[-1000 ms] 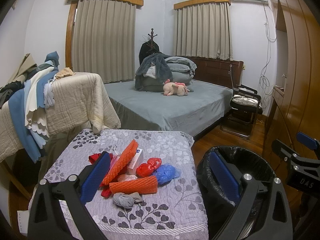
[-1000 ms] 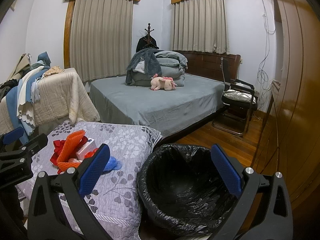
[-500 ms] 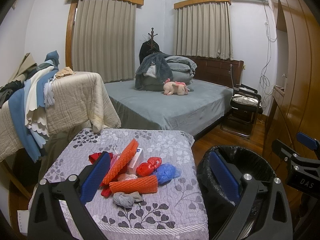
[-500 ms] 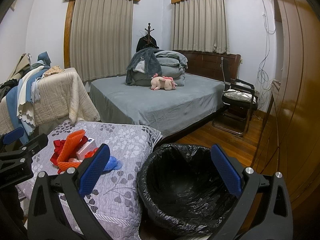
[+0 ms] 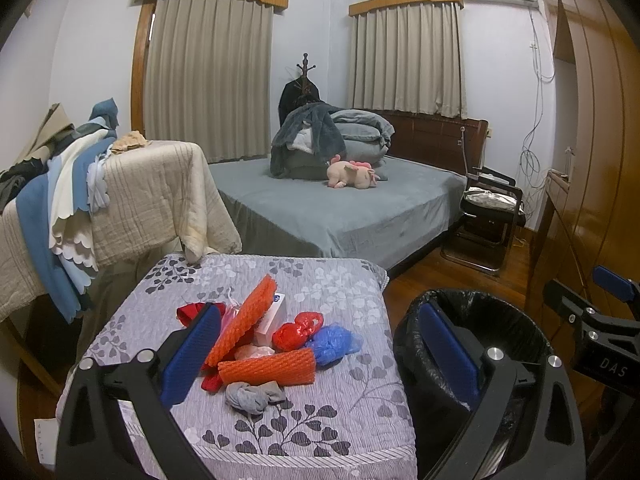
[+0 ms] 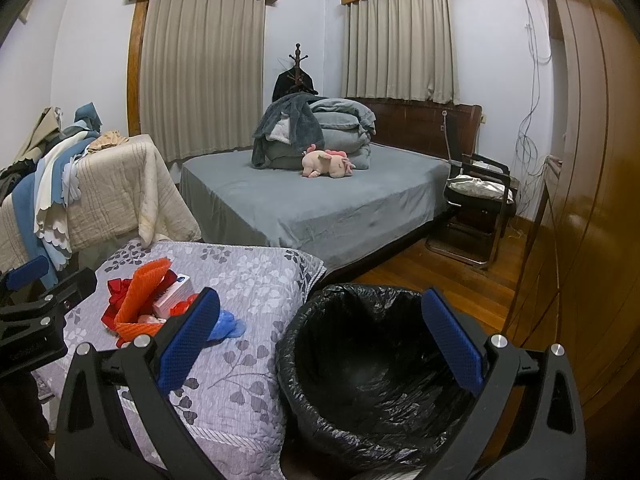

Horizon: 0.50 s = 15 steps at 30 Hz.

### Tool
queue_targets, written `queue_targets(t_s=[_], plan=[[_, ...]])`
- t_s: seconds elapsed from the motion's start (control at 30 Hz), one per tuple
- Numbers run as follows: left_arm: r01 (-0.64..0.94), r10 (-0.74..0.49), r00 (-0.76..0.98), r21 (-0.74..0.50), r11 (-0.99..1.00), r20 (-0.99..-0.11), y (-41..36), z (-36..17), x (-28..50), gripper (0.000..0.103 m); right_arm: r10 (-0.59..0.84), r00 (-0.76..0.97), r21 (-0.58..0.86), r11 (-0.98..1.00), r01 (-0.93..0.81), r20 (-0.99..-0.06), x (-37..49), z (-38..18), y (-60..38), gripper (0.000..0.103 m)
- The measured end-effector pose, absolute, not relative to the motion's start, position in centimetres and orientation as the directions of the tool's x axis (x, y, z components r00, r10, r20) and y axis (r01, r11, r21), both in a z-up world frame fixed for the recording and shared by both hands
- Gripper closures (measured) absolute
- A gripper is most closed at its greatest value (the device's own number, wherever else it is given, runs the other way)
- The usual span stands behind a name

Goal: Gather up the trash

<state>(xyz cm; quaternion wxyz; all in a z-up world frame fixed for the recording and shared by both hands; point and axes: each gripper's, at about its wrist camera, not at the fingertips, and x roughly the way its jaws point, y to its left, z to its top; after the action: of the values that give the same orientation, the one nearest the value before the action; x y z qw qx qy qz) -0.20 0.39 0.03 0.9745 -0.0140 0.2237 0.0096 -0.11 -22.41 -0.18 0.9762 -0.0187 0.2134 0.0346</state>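
Left wrist view: the left gripper (image 5: 320, 354) hangs with its jaws wide apart and nothing between them, above the near edge of a table draped in a grey leaf-print quilt (image 5: 280, 432). Just ahead on the quilt lies the trash in one heap: a grey rag (image 5: 254, 396) nearest, an orange foam net (image 5: 266, 368) behind it, a second orange net (image 5: 244, 324) propped at a slant, a red bag (image 5: 298, 330), a blue bag (image 5: 334, 340), a small white box (image 5: 274, 318) and red scraps (image 5: 190, 312) at the far left. Beside the table on the right stands a bin (image 5: 480, 320) lined with a black bag, close against the quilt's edge. The right gripper (image 5: 600, 312) shows at the far right of this view, beyond the bin.

In the right wrist view, the right gripper (image 6: 320, 354) is likewise spread wide and empty, poised over the bin (image 6: 360, 380), whose liner looks bare inside. The left gripper's arm (image 6: 36, 308) shows at that view's left edge, near the heap.

Farther back, a rack of blankets (image 5: 132, 196) stands left of a grey bed (image 5: 340, 208) bearing folded bedding and a pink plush toy (image 5: 354, 174). A chair (image 5: 492, 208) sits by the headboard, and curtains (image 5: 208, 76) cover both windows.
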Motion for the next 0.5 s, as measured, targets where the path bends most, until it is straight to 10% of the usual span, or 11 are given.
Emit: queue_targets(t_s=[0.5], plan=[[-0.025, 0.012, 0.898, -0.024, 0.999, -0.439, 0.37, 0.01, -0.16, 0.006, 0.060, 0.905, -0.022, 0.997, -0.076, -0.420, 0.07, -0.11, -22.37, 0.005]])
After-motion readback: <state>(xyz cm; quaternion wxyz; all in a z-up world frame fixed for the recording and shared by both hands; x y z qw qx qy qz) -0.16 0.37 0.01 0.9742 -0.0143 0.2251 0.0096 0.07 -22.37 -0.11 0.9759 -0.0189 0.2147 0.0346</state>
